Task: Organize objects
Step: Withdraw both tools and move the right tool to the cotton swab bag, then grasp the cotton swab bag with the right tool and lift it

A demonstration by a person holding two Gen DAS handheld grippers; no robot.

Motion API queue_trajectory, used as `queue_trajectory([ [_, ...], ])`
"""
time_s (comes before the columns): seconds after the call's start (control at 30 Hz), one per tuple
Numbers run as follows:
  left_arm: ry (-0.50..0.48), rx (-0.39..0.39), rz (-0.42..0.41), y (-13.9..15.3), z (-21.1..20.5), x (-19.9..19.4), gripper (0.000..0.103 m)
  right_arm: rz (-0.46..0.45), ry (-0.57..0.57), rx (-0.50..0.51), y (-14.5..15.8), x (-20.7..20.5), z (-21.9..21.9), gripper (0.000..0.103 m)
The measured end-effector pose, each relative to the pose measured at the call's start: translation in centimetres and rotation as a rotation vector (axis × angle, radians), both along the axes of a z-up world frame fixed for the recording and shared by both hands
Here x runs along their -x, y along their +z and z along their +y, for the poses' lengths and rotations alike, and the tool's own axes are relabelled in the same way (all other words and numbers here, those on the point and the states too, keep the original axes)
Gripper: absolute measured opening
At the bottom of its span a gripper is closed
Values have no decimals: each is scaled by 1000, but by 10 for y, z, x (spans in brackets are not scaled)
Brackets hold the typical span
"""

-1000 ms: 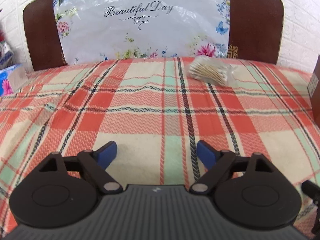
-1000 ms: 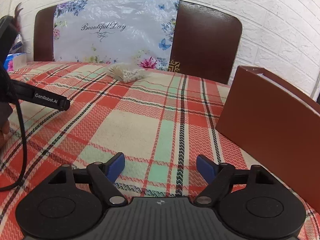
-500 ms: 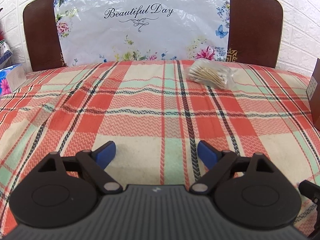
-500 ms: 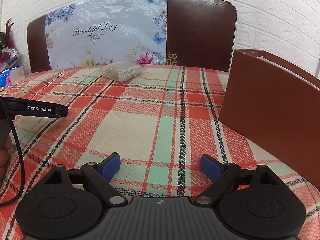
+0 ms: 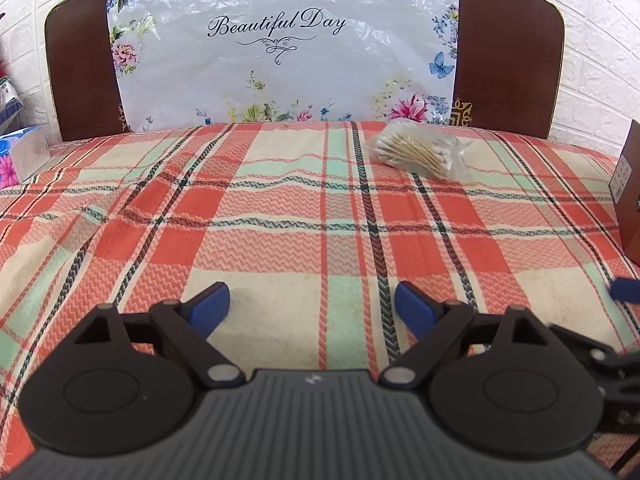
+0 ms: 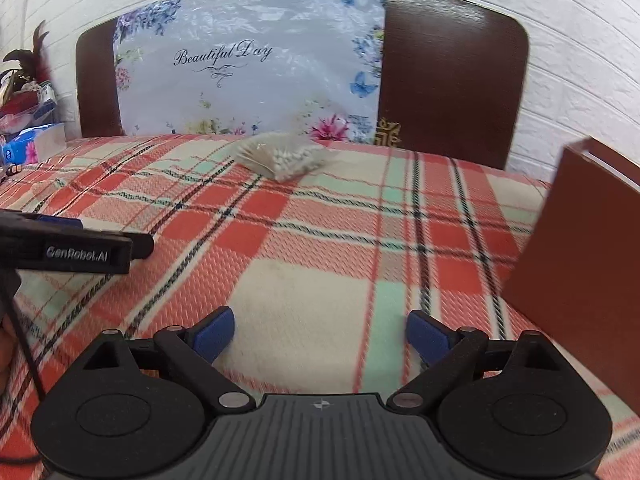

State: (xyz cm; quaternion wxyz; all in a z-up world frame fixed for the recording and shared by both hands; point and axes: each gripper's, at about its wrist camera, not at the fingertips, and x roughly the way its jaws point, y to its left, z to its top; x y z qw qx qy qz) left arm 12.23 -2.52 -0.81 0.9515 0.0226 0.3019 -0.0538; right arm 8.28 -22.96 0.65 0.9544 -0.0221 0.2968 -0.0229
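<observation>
A clear bag of cotton swabs (image 5: 418, 153) lies on the plaid tablecloth (image 5: 280, 232) near the far edge; it also shows in the right wrist view (image 6: 282, 157). A brown box (image 6: 580, 248) stands at the right; its edge shows in the left wrist view (image 5: 628, 192). My left gripper (image 5: 312, 306) is open and empty, low over the cloth, well short of the bag. My right gripper (image 6: 320, 334) is open and empty, left of the box. The left gripper's body (image 6: 76, 246) shows at the left of the right wrist view.
A dark chair back with a floral "Beautiful Day" plastic cover (image 5: 280, 52) stands behind the table. A blue tissue pack (image 5: 20, 152) sits at the far left edge. A white brick wall (image 6: 580, 60) is behind.
Both grippers have shifted a little forward over the cloth. The right wrist view has swung left, so the box sits further right. Both stay open.
</observation>
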Motion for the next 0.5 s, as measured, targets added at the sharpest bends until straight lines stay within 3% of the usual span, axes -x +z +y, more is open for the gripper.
queue_trajectory([
  [0.5, -8, 37, 2, -2, 3, -1, 97, -6, 21, -40, 0, -91, 9, 101],
])
